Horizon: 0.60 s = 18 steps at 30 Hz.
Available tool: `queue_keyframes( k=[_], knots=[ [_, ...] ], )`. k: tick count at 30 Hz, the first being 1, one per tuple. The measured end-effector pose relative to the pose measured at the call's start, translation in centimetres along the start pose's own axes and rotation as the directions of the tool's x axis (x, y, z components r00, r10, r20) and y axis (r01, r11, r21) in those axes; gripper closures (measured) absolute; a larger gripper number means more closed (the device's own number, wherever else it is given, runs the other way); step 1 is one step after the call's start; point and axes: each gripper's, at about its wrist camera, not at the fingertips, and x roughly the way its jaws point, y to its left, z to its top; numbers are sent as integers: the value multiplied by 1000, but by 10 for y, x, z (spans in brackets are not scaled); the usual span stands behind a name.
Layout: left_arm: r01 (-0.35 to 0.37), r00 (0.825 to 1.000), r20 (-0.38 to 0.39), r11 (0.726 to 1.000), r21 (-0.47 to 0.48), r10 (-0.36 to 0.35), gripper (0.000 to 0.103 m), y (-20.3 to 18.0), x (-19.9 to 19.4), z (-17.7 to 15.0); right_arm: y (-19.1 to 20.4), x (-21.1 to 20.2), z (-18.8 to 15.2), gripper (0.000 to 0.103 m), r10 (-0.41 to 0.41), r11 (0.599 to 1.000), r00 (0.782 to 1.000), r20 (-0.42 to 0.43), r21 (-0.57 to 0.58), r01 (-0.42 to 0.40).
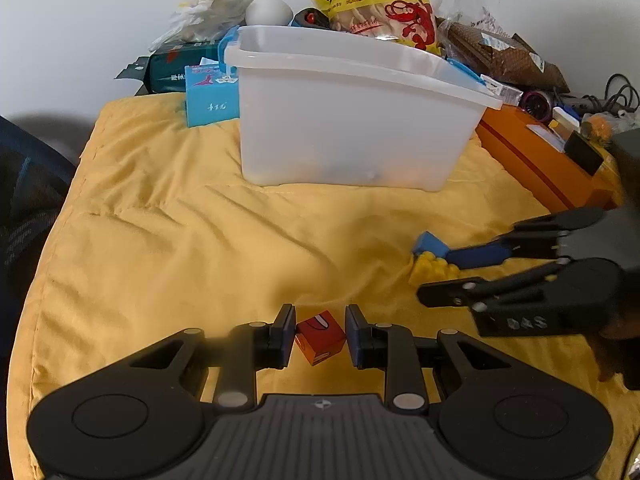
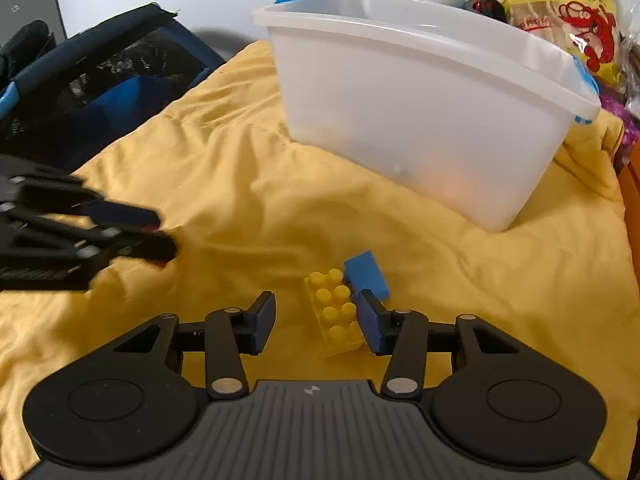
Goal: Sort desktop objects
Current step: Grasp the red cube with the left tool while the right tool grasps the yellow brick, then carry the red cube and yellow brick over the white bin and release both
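A small red cube (image 1: pixel 320 337) lies on the yellow cloth between the pads of my left gripper (image 1: pixel 320 330); the jaws stand open around it with small gaps on both sides. A yellow studded brick (image 2: pixel 336 312) and a blue block (image 2: pixel 366 274) lie side by side. My right gripper (image 2: pixel 316 320) is open around the yellow brick, its right pad close to the brick and the blue block. In the left wrist view the right gripper (image 1: pixel 448 276) shows at the right, over the brick (image 1: pixel 430 266) and the blue block (image 1: pixel 430 243). The left gripper (image 2: pixel 160 236) shows at the left of the right wrist view.
A translucent white bin (image 1: pixel 352 112) stands upright at the back of the cloth (image 1: pixel 200 220); it also shows in the right wrist view (image 2: pixel 420 112). Behind it lie snack bags (image 1: pixel 372 4), a blue box (image 1: pixel 210 96) and an orange case (image 1: pixel 536 160). A dark chair (image 2: pixel 100 80) stands at the left.
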Motion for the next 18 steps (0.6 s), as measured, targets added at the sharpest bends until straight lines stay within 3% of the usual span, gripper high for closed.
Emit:
queue_keyframes(
  k=[5,8,14,18],
  knots=[
    [6,1000,7,1000,-22,-6,73,5,-3,2,-2,15,-1,76,62,998,996,-62,-13,-63],
    [11,1000,14,999,-39,-11,73,7,-7,6,-4,10,-6,76,78,997,996,-49,29,-77],
    [53,996,75,998,-42,-50,73,4,-28,30,-18,-37,0,76,98,980,992,83,166,-111],
    [56,991,121,998,-29,-52,73,0,-42,63,-30,-78,22,76,90,975,980,178,185,-124]
  ],
)
